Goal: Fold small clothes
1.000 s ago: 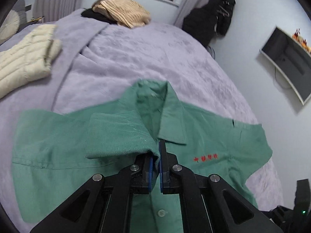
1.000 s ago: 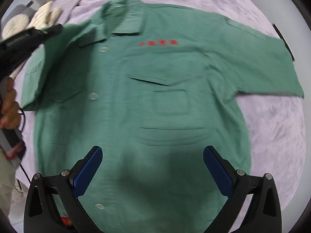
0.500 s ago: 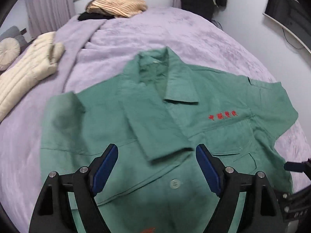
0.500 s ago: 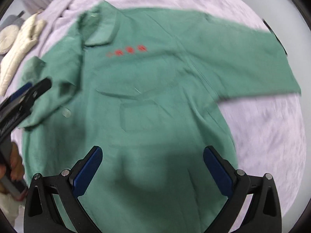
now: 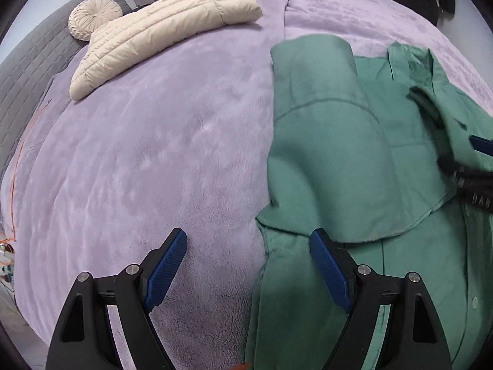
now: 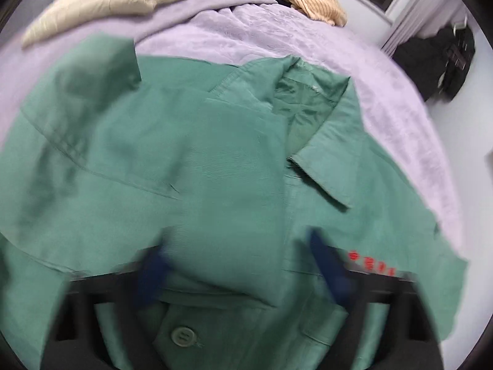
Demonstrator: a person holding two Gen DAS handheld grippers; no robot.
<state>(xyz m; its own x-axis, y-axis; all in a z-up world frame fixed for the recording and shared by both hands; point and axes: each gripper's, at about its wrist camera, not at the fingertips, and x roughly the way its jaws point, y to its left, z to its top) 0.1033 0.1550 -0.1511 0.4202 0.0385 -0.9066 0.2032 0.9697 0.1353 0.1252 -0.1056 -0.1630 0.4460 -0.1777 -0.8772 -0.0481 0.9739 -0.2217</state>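
Here, right tongs (image 6: 240,265) blurred; shirt (image 6: 215,169) smeared

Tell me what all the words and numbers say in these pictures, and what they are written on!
Red writing on the chest of the green shirt: a short row of small red marks, too blurred to read.
Pale markings on the black body of the right gripper at the edge of the left camera's view: too small and blurred to read.
Nothing else in either view carries words or numbers.
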